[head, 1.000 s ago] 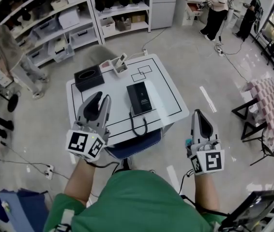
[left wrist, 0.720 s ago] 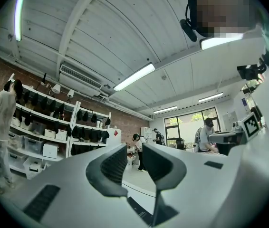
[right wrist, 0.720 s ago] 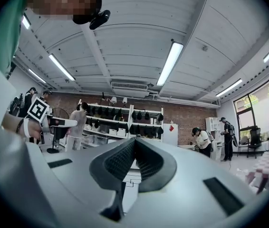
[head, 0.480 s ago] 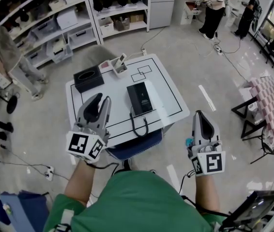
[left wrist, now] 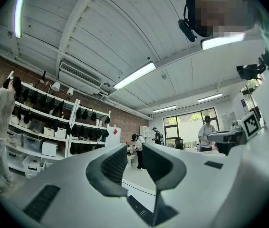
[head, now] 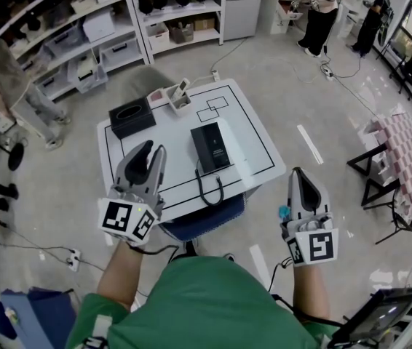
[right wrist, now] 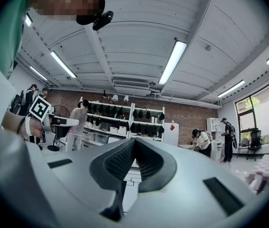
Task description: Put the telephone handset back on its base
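Head view showed you standing at the near side of a white table [head: 253,145] marked with black lines, a gripper in each hand. Your left gripper [head: 153,150] hung over the table's near left corner, and the left gripper view had its jaws [left wrist: 134,149] standing apart with nothing between them, only the room beyond. Your right gripper [head: 298,173] was off the table's right side, over the floor, well apart from everything on the table. The right gripper view showed its jaws [right wrist: 134,142] pressed together on nothing. The black telephone [head: 210,147] lay near the middle of the table, and its cord [head: 208,188] looped over the near edge. From that height you could not tell whether the handset sat in its cradle. A black box [head: 133,117] stood at the far left of the table, with a small white holder [head: 180,97] just beside it. A blue seat [head: 200,219] showed under the near edge.
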Available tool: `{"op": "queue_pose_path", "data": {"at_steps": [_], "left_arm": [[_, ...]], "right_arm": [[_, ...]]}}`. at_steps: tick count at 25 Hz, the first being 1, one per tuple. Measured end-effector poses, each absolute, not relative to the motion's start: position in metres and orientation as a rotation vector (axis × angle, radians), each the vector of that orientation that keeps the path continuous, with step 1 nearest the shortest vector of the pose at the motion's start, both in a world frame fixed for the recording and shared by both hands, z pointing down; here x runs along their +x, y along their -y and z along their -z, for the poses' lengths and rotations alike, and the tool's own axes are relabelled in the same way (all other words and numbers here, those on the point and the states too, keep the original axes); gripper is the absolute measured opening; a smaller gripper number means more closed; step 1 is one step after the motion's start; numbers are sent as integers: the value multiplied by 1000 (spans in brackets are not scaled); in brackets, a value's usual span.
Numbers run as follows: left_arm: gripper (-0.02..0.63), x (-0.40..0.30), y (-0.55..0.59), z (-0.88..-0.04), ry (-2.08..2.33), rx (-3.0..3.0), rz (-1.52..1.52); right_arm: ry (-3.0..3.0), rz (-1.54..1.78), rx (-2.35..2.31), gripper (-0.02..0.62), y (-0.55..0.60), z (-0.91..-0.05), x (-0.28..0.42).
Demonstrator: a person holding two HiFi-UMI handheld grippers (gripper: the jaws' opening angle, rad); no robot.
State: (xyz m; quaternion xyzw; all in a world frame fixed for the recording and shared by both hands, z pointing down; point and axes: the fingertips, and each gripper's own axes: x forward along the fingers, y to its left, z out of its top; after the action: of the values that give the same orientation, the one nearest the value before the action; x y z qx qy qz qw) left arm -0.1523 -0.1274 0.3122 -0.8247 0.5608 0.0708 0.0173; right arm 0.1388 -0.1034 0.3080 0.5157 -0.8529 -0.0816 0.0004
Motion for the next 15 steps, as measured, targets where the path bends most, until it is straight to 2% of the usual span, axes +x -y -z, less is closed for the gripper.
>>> {"op": "queue_pose_path", "data": {"at_steps": [15], "left_arm": [[112, -161, 149, -327, -1728, -2605, -197]], "right_arm": [[2658, 248, 1633, 20, 114, -311, 129]]}}
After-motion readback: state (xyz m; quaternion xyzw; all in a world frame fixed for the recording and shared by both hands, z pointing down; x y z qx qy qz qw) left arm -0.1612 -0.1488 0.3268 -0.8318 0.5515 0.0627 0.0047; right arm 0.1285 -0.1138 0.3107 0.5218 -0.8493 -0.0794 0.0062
